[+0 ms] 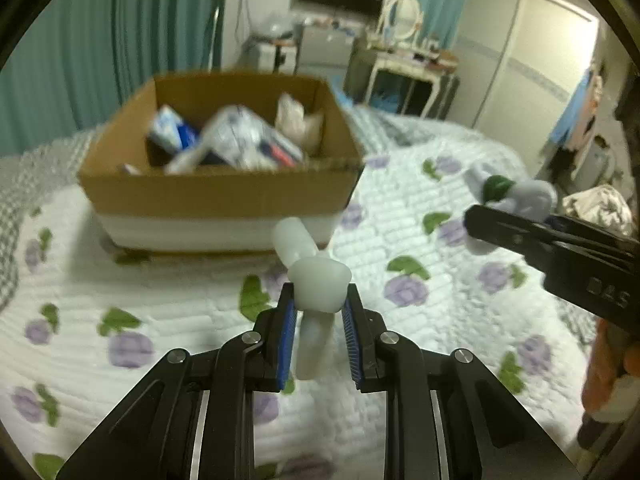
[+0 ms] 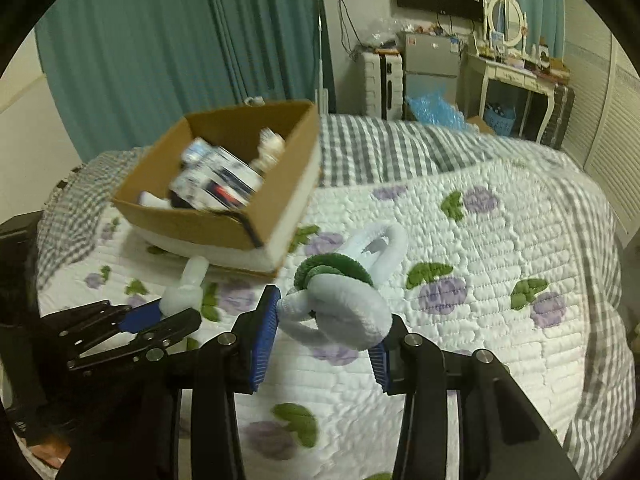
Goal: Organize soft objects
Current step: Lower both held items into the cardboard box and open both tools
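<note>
My left gripper [image 1: 319,300] is shut on a white soft foam piece [image 1: 316,280], held above the bed; it also shows in the right wrist view [image 2: 182,294]. My right gripper [image 2: 326,320] is shut on a fuzzy pale-blue and green twisted plush toy [image 2: 344,300], also held above the bed; the toy shows at the right of the left wrist view [image 1: 516,194]. An open cardboard box [image 1: 220,192] stands on the bed ahead of both grippers, with several soft packets inside; it also shows in the right wrist view [image 2: 192,216].
The bed carries a white quilt with purple flowers [image 1: 400,292] and a grey checked cover [image 2: 380,148] behind. Teal curtains, a dressing table [image 2: 516,76], small fridge and wall screen stand beyond the bed.
</note>
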Demonstrator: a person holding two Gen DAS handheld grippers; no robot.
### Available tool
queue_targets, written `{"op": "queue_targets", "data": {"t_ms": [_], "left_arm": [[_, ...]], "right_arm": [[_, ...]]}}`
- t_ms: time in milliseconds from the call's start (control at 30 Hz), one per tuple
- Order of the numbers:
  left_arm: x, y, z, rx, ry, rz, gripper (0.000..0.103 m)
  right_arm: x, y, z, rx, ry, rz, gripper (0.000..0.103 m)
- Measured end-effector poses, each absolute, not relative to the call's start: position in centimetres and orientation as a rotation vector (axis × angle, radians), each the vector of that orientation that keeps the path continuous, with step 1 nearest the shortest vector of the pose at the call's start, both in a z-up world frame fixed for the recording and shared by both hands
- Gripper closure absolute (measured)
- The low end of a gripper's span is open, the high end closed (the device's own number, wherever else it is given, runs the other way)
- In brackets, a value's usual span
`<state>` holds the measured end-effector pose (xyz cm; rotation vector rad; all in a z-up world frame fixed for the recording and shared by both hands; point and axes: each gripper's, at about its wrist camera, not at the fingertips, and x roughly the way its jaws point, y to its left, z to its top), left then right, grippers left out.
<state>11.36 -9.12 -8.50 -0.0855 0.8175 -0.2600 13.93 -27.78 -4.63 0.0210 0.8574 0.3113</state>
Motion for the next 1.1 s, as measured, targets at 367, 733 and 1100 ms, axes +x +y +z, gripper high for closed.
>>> {"op": "queue_targets", "data": {"t_ms": [367,733,1100], "left_arm": [[10.9,-4.3,0.8,-0.017,0.637,-0.226,0.080],[20.8,-1.6,-1.5,0.055,0.655,-0.211,0.076],[27.4,-0.3,-6.5,0.085,0.673,-0.212,0.075]], "right_arm": [[12.5,-23.0,3.5,-0.003,0.726,0.373,0.062],[21.5,-18.6,3.7,0.037,0.725,0.463,0.059],[31.8,-16.3,-1.9,0.097,0.782,0.478,0.050]]}}
